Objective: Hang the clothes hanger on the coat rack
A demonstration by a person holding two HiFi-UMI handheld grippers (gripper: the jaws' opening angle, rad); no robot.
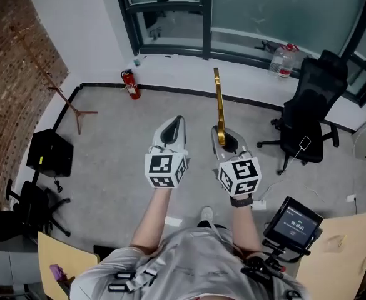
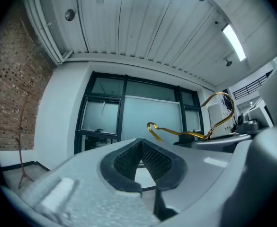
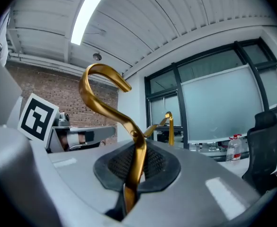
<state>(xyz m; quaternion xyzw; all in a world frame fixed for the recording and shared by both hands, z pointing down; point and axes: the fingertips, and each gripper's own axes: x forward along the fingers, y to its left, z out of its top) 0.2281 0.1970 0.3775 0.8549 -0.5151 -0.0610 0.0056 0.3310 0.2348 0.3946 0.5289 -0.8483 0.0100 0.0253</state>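
A gold clothes hanger (image 1: 218,102) juts forward from my right gripper (image 1: 219,133), which is shut on it just below the hook. In the right gripper view the curved hook (image 3: 104,90) rises above the jaws and the gold stem passes between the pads (image 3: 120,163). My left gripper (image 1: 178,122) is held level beside it, to the left, shut with nothing in it; its pads (image 2: 152,156) meet at the tip. The coat rack (image 1: 56,87) is a thin wooden branch-like stand by the brick wall at far left, also seen as the rack (image 2: 21,135) in the left gripper view.
A red fire extinguisher (image 1: 131,84) stands by the window wall. A black office chair (image 1: 311,112) and a water bottle (image 1: 284,60) are at the right. A black box (image 1: 50,153) sits left of me, a screen device (image 1: 293,222) near my right side.
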